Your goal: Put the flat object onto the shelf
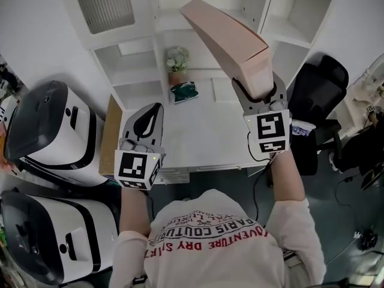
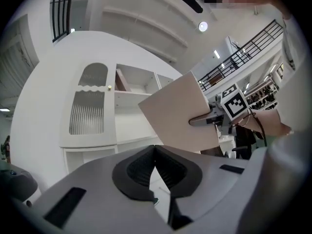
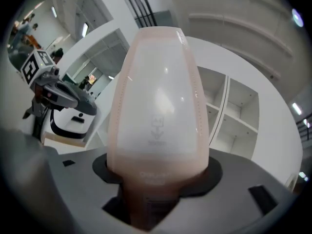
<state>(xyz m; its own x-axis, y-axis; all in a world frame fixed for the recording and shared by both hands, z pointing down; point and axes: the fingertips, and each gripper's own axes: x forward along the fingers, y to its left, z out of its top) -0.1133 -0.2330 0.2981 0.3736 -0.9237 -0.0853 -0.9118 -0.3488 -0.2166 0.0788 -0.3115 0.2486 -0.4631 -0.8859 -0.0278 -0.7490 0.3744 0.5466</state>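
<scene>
One flat object (image 1: 228,38) in right gripper (image 1: 259,98), left (image 1: 148,120) closed

Board (image 3: 158,106) hides right gripper (image 3: 157,179) jaw tips and most of shelf (image 3: 236,126) ahead; its print is blurred. Teal item (image 1: 183,92) ahead of left gripper (image 1: 146,122): too small to tell.

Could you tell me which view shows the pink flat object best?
The left gripper view: the flat object shows most of its face, clamped at one edge by the right hand-held gripper. The head view foreshortens it; the right gripper view sees it close, distorted, between its jaws.
</scene>
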